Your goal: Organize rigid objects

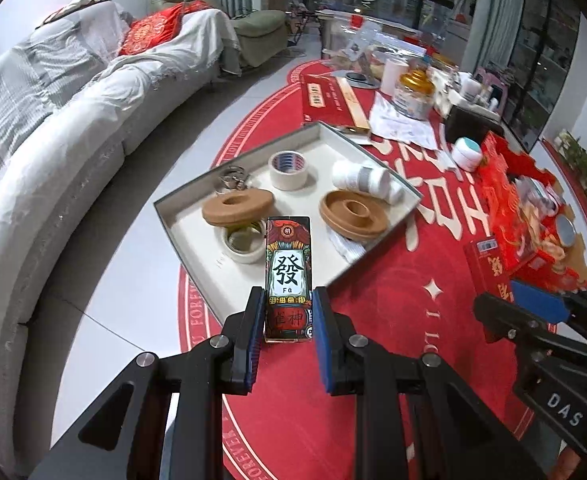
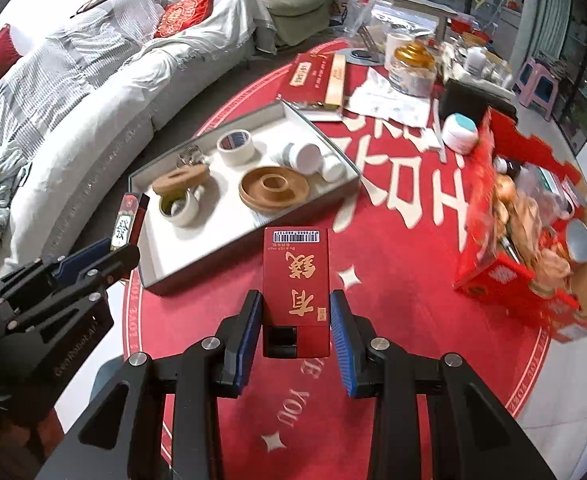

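My left gripper (image 1: 287, 312) is shut on a small patterned card box (image 1: 287, 276) with a large Chinese character, held above the near edge of the grey tray (image 1: 185, 240). My right gripper (image 2: 295, 316) is shut on a red box (image 2: 296, 280) with gold characters, held above the red tablecloth near the tray's (image 2: 153, 276) front edge. The tray holds two tape rolls (image 1: 288, 170), two brown round discs (image 1: 353, 212), white bottles (image 1: 359, 178) and a metal clip. The left gripper also shows in the right wrist view (image 2: 105, 252), and the right one in the left wrist view (image 1: 529, 304).
An open red gift box (image 2: 533, 216) full of items stands at the right. At the far side of the round table are a long red box (image 1: 325, 100), a gold-lidded jar (image 1: 413, 92), papers and a white cream jar (image 1: 467, 154). A covered sofa (image 1: 53, 128) curves along the left.
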`<state>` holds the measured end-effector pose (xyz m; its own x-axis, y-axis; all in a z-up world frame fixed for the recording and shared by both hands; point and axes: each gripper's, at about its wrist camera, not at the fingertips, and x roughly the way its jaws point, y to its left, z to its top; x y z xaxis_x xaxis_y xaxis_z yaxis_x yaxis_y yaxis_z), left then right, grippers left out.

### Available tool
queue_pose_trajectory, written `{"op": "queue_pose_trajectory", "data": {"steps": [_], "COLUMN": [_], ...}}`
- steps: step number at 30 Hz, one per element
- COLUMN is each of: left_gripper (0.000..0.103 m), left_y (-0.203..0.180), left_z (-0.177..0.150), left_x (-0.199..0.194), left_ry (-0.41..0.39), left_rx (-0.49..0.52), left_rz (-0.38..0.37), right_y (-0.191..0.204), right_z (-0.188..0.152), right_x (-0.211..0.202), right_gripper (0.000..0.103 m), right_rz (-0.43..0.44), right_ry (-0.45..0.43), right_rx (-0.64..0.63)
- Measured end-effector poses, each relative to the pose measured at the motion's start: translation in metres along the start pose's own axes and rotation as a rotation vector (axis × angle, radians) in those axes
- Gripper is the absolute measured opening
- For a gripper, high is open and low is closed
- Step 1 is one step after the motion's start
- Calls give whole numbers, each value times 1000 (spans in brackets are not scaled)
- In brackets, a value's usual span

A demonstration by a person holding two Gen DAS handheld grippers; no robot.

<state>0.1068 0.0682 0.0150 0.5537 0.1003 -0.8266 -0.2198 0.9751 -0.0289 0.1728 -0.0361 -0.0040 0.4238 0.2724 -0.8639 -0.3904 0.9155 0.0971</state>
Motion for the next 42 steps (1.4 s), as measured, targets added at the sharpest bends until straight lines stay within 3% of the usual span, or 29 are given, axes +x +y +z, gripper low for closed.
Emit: {"op": "queue_pose_trajectory", "data": {"steps": [12,19,26,29,31,32,34,35,36,39,42], "left_gripper": [25,25,26,47,69,72,85,87,90,103,103], "left_y": [35,39,36,33,38,42,52,55,57,56,54], "left_z": [45,52,60,62,62,63,63,63,63,60,53], "left_x": [45,85,105,106,104,102,96,95,93,91,78], "left_ry": [11,63,61,22,-3,-17,-25,-14,-5,37,29], "left_rx": [-110,-129,-116,-82,-84,-96,-128,-135,-136,-127,-122], "left_rz": [62,74,94,127,148,152,143,130,117,134,110], "right_y": [24,37,39,39,37,35,28,22,17,10,10], "right_z": [73,96,109,110,111,112,113,113,113,111,107], "right_x": [39,88,123,132,135,136,134,129,124,112,102], "right_gripper": [36,36,36,36,37,39,63,81,91,91,92], "right_rz": [62,85,91,92,81,68,46,26,27,49,52], "right_ry": [-15,31,71,79,78,77,70,51,30,9,25], "right_rx": [1,4,13,7,2,2,15,30,45,70,70]}}
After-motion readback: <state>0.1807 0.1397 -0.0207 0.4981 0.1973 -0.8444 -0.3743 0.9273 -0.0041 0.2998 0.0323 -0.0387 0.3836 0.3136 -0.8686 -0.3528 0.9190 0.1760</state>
